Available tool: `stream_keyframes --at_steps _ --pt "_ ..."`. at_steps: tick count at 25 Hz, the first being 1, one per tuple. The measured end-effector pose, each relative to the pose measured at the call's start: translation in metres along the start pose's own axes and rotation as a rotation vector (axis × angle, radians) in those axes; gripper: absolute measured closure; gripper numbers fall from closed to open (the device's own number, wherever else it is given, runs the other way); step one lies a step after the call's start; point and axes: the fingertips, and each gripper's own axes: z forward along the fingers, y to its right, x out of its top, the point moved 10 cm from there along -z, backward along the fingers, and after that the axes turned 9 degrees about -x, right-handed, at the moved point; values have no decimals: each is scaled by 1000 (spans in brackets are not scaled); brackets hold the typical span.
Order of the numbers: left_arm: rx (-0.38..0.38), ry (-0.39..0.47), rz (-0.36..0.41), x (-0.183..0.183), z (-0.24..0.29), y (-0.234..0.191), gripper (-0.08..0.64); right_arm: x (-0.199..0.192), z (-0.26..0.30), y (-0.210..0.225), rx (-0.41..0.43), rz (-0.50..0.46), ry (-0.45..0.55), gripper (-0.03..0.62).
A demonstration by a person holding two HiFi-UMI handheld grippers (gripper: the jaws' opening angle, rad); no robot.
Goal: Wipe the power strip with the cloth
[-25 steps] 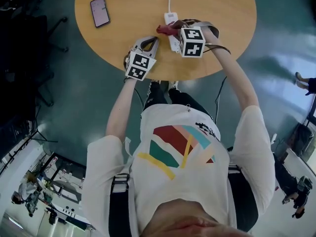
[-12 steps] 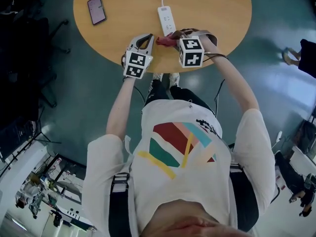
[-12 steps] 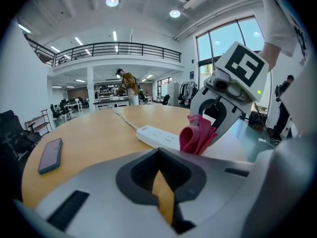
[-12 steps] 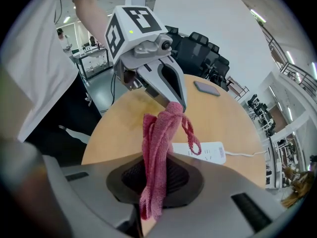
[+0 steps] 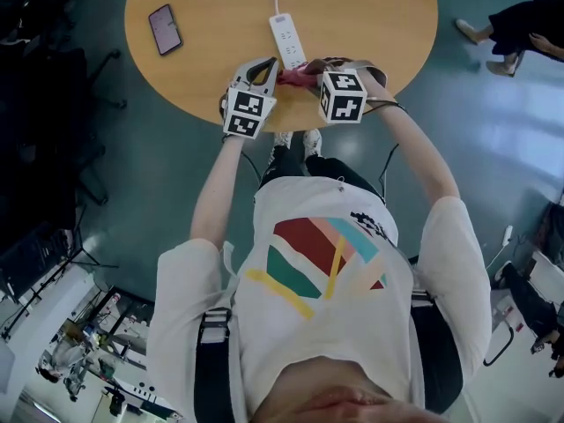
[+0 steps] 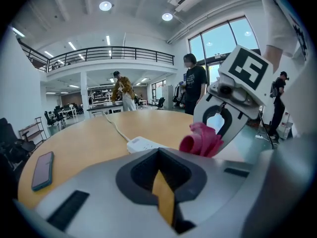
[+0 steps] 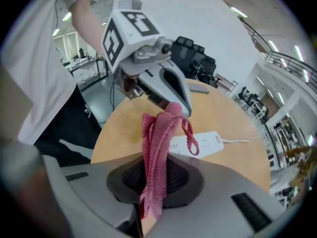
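A white power strip (image 5: 286, 40) lies on the round wooden table (image 5: 379, 25), its cord running to the far side. My right gripper (image 5: 307, 76) is shut on a pink cloth (image 5: 293, 77), just past the strip's near end. In the right gripper view the cloth (image 7: 157, 152) rises out of the jaws as a twisted strand, with the strip (image 7: 198, 144) behind it. My left gripper (image 5: 263, 69) is shut with nothing between its pads, its tip close beside the cloth. The left gripper view shows the strip (image 6: 143, 144) and the cloth (image 6: 200, 140) ahead.
A phone (image 5: 165, 30) lies on the table's left part. The near table edge runs right under both grippers. People stand and walk beyond the table (image 6: 195, 86). A person's legs (image 5: 515, 25) show on the floor at the upper right.
My right gripper has drawn the cloth off the power strip toward the table's near edge. The left gripper has edged closer to the cloth. The head view has shifted.
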Motion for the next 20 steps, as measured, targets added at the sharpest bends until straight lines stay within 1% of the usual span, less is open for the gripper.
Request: stream_keyframes --at_steps 3,7,9,10,12,14,18,20 --pt "-16 -7 8 6 8 0 518 -19 -14 25 -68 156 14 554" --pt "-56 -22 22 14 25 -3 518 -52 -23 67 -181 372 -38 552" --pt "-76 -50 13 14 34 -6 518 -63 -20 88 -210 480 -62 552" --pt "-83 -61 8 14 39 -7 518 -66 -17 98 -215 516 -70 552" --pt "-92 -77 -2 15 48 -11 518 -69 -7 114 -205 546 -87 552" --pt "-98 -93 -18 16 56 -17 518 -68 7 126 -168 545 -111 552" --pt "-123 -114 -54 15 66 -29 518 -60 46 142 -38 540 -139 554" --pt "-134 -113 -67 16 68 -33 518 -56 58 149 26 555 -135 554"
